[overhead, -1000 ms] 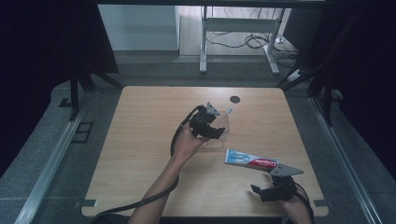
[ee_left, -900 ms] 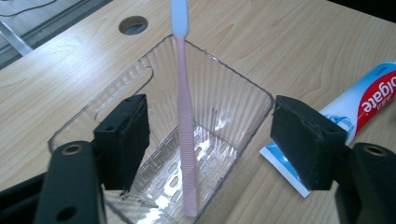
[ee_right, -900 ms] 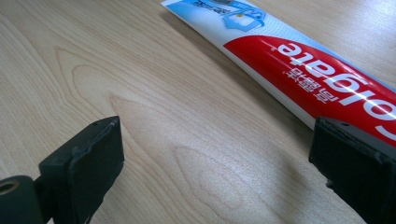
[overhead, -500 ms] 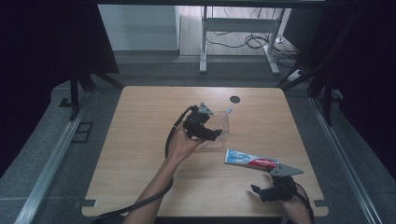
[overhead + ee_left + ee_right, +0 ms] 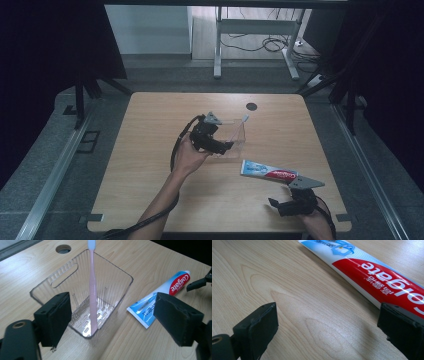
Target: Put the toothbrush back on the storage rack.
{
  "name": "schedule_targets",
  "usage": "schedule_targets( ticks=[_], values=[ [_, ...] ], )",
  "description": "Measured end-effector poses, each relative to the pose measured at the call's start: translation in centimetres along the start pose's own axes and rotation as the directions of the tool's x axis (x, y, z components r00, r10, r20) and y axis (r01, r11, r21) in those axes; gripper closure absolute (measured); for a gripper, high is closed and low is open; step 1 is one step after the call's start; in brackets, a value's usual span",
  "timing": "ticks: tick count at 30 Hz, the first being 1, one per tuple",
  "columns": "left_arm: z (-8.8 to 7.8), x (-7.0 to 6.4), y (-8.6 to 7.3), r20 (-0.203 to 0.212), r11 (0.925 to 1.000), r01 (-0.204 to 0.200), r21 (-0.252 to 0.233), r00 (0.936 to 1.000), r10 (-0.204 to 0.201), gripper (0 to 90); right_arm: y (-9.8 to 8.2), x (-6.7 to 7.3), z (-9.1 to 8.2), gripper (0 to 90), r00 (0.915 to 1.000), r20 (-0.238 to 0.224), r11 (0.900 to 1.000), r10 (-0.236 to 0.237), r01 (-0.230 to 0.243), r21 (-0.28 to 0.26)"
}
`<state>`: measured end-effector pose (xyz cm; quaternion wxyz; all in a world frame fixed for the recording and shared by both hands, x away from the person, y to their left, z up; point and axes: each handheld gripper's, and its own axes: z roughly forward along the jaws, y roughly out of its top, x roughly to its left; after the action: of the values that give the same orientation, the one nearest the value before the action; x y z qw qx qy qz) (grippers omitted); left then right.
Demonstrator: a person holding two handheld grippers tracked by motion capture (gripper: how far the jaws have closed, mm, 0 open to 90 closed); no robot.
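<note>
We hold our left tool (image 5: 110, 322) just short of the clear plastic holder (image 5: 62, 285) that stands upright near the middle of the wooden counter (image 5: 150, 165). Its jaws have just been opening and now stand wide apart, one pad (image 5: 56, 316) on either side of the holder's near corner, pressing on nothing. Inside the holder a pink toothbrush (image 5: 93, 297) stands almost upright, its foot on the slotted bottom and its pale head rising above the far rim. In the high view the left tool (image 5: 220, 145) sits at the holder's (image 5: 236, 137) near-left side, with our left hand (image 5: 189, 156) behind it and the cable trailing back along the forearm.

A Colgate toothpaste tube (image 5: 268, 171) lies flat on the counter, near the holder on its right and apart from it. Our right tool (image 5: 275, 204) rests low at the counter's near right edge, just beside the red cap end of the tube. In the right gripper view its jaws stand open over bare wood, and the toothpaste tube (image 5: 372, 270) runs past the right-hand jaw; we cannot tell whether that pad touches it.

A round cable hole (image 5: 251, 106) sits in the counter beyond the holder.
</note>
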<state>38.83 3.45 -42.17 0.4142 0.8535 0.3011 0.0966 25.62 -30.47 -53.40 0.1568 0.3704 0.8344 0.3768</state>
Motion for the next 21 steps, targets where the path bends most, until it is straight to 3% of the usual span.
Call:
schedule_targets(
  ticks=[11,21],
  values=[
    [-1.5,0.7,-1.3,-0.017,0.9997,-0.021,-0.009,0.9996,0.021,12.8,0.0,0.0,0.1,3.8,1.0000,0.001,1.000,-0.004,0.004,0.004],
    [-3.0,1.2,-2.9,-0.040,0.9999,0.000,-0.015,0.9992,0.000,12.7,-0.1,0.0,0.2,3.8,1.0000,-0.004,1.000,-0.002,0.002,0.011]
  ],
)
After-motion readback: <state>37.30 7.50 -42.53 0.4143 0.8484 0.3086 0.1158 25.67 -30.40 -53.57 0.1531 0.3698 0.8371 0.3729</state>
